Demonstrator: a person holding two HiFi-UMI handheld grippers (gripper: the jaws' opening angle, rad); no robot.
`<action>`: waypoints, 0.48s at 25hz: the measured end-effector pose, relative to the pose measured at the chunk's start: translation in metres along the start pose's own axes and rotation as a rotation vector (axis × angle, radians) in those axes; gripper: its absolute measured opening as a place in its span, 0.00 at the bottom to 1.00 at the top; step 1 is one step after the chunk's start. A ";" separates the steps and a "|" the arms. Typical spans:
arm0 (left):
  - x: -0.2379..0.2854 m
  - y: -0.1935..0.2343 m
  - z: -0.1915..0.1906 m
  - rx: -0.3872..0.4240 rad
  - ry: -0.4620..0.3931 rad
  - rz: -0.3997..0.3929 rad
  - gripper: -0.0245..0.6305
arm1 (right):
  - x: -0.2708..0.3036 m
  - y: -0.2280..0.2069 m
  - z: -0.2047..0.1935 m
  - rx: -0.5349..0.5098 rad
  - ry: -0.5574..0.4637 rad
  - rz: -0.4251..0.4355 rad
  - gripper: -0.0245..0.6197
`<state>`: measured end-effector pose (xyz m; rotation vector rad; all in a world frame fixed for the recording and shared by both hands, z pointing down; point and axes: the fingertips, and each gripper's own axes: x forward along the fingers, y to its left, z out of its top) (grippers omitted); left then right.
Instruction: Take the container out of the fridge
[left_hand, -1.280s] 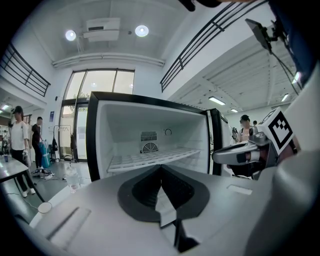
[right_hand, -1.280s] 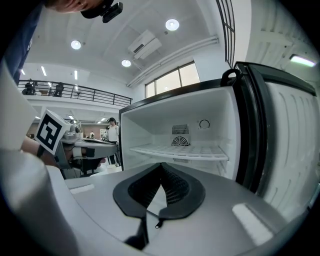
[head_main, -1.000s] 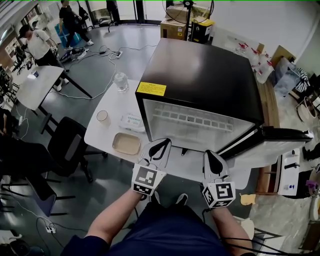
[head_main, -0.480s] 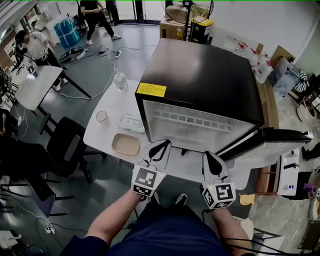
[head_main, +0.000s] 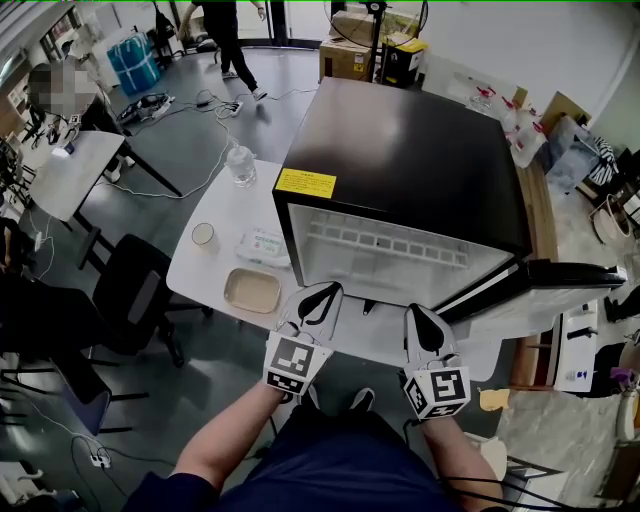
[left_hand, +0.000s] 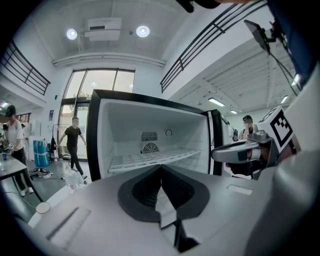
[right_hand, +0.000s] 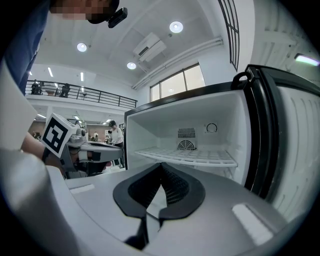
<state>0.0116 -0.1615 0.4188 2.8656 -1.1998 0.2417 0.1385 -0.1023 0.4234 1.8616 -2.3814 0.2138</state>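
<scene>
Had both grippers low in front of fridge, L gripper toward its left half, R gripper toward its right; both w/ jaws pressed together, nothing between. Found no container inside fridge: only bare shelf & vent at back. Spotted tan shallow container on table just left of fridge's front corner, near table edge. Judged task prob. done already, or aimed at sth not visible; couldn't tell which. Rated biggest risk as blind reach into fridge, ending in closed jaws knocking shelf for nothing. Rated next risk as going for container w/ jaws closed: would shove it, poss. off table edge front-left of fridge, instead of gripping; needed opening first. Also flagged door, swung open at fridge's right, near R gripper: easy to clip on wide swing. Noted clutter left of fridge: packet just beside it, cup further left, bottle toward its back-left corner; packet & cup near enough to container to get nudged by sloppy approach. Saw nothing between L gripper & container, so no block there. Noted chair left of fridge beyond table, boxes behind fridge, people walking well behind it; no hindrance.
</scene>
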 end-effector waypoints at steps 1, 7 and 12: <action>0.000 0.001 -0.001 -0.001 0.002 0.000 0.04 | 0.001 0.000 0.000 0.001 0.001 -0.001 0.05; 0.002 0.005 -0.010 -0.008 0.014 -0.006 0.04 | 0.006 0.001 -0.003 0.000 0.007 -0.013 0.05; 0.001 0.005 -0.014 -0.007 0.020 -0.023 0.04 | 0.009 0.002 -0.005 0.001 0.012 -0.027 0.04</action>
